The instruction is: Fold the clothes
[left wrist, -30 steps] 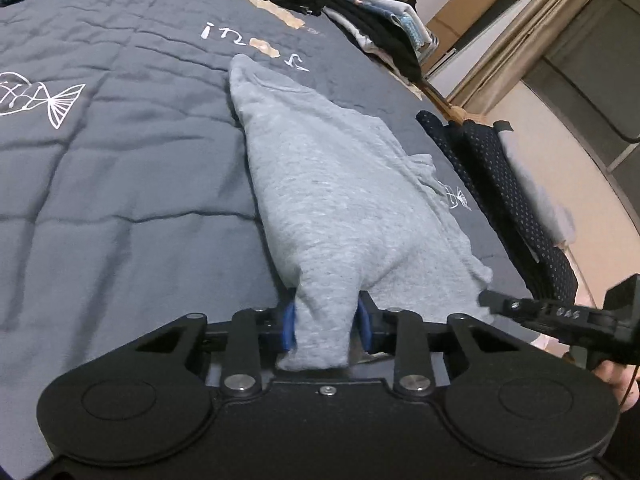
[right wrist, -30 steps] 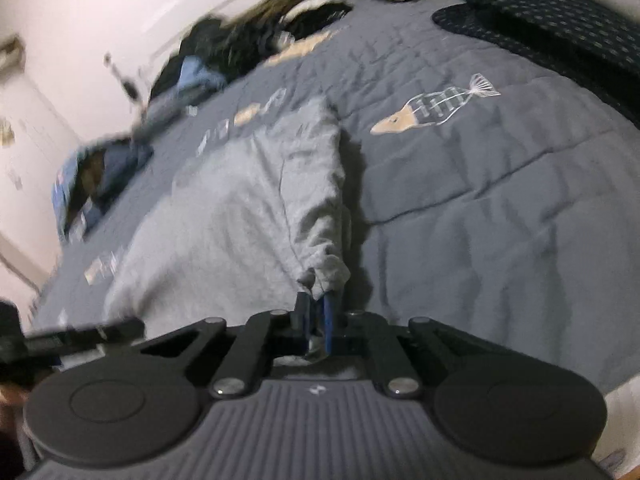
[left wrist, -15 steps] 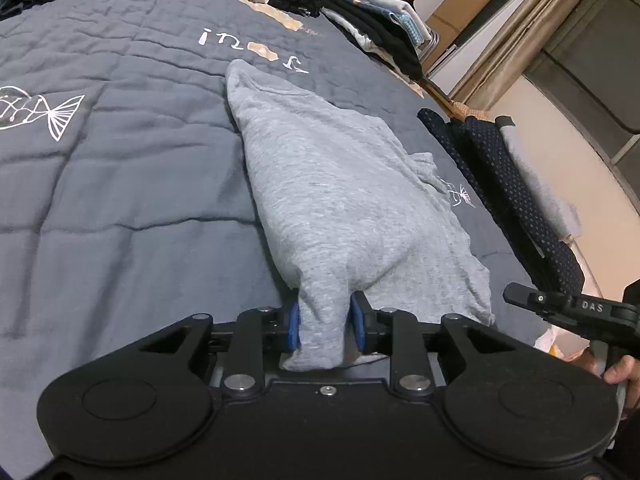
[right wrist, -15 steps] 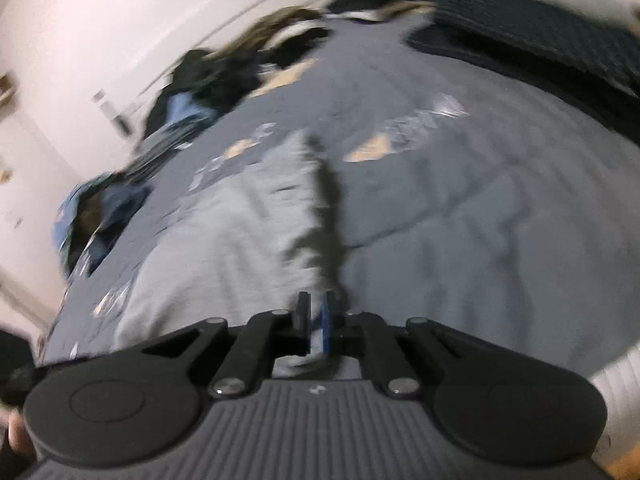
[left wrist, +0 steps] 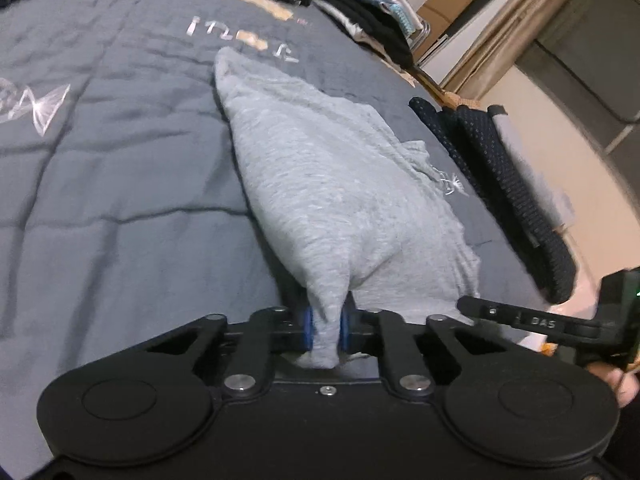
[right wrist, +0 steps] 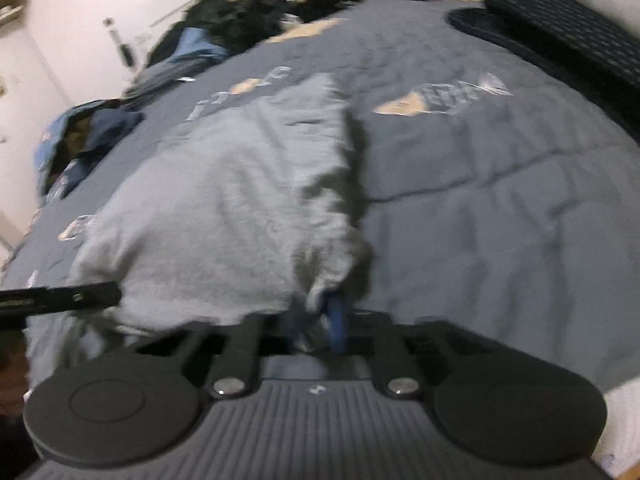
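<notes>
A grey sweatshirt (left wrist: 328, 176) lies lengthwise on the dark grey quilt (left wrist: 100, 184), narrowing toward its far end. My left gripper (left wrist: 325, 326) is shut on the near corner of that garment, the cloth bunched between its blue pads. In the right wrist view the same grey sweatshirt (right wrist: 224, 208) spreads to the left, and my right gripper (right wrist: 320, 316) is shut on its other near corner. The right gripper's black arm (left wrist: 528, 320) shows at the right edge of the left wrist view.
Folded dark dotted garments (left wrist: 504, 184) lie along the bed's right edge. Piles of dark and blue clothes (right wrist: 224, 28) crowd the far end of the bed, with more stacked clothes (left wrist: 372, 12) near a curtain. The quilt bears fish prints (right wrist: 444, 98).
Both grippers keep their hold on the sweatshirt's near corners. The right wrist view has swung and the cloth near it has bunched up; the left pads have closed in tighter on the fabric.
</notes>
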Demonstrator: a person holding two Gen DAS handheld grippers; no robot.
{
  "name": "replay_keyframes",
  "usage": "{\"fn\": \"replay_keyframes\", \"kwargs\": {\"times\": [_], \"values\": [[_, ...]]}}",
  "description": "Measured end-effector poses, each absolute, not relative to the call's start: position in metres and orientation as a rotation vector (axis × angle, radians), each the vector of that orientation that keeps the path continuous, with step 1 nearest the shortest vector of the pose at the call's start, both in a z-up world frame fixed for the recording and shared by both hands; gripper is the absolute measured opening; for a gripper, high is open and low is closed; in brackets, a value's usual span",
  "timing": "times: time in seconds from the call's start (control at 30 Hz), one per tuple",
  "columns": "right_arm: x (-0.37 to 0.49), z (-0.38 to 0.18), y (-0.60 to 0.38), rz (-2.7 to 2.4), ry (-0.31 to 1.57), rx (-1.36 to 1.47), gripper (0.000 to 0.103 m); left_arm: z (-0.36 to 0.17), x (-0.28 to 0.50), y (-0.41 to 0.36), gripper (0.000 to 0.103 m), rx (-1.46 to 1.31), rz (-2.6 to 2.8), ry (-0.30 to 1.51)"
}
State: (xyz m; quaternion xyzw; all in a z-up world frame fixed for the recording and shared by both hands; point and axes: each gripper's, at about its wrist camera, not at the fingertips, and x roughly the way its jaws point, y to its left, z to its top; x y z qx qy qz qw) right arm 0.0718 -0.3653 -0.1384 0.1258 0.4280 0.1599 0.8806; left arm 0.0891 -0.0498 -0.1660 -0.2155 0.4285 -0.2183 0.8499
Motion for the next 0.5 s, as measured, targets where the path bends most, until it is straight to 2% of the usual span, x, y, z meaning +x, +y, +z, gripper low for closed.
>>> {"fn": "replay_keyframes", "kwargs": {"times": [0.13, 0.17, 0.23, 0.3, 0.33, 0.37, 0.4, 0.43, 0.5], "values": [[0.071, -0.135, -0.373, 0.329, 0.927, 0.289, 0.008, -0.148, 0.085, -0.038, 0.008, -0.484, -0.507, 0.913], [0.071, -0.135, -0.373, 0.336, 0.942, 0.294, 0.011, -0.148, 0.085, -0.038, 0.008, -0.47, -0.499, 0.937], [0.071, -0.132, -0.375, 0.347, 0.965, 0.294, 0.011, -0.149, 0.086, -0.038, 0.01, -0.441, -0.482, 0.987], [0.075, -0.123, -0.376, 0.349, 0.947, 0.286, 0.016, -0.144, 0.083, -0.033, 0.013, -0.433, -0.456, 0.967], [0.082, -0.118, -0.376, 0.35, 0.929, 0.278, 0.025, -0.137, 0.081, -0.029, 0.018, -0.428, -0.451, 0.932], [0.09, -0.113, -0.375, 0.351, 0.91, 0.271, 0.038, -0.13, 0.079, -0.026, 0.024, -0.423, -0.451, 0.894], [0.097, -0.107, -0.375, 0.352, 0.892, 0.263, 0.042, -0.123, 0.077, -0.022, 0.043, -0.424, -0.447, 0.854], [0.104, -0.102, -0.374, 0.354, 0.874, 0.255, 0.047, -0.119, 0.076, -0.021, 0.053, -0.437, -0.449, 0.822], [0.118, -0.092, -0.373, 0.356, 0.837, 0.24, 0.048, -0.113, 0.075, -0.017, 0.053, -0.465, -0.452, 0.761]]}}
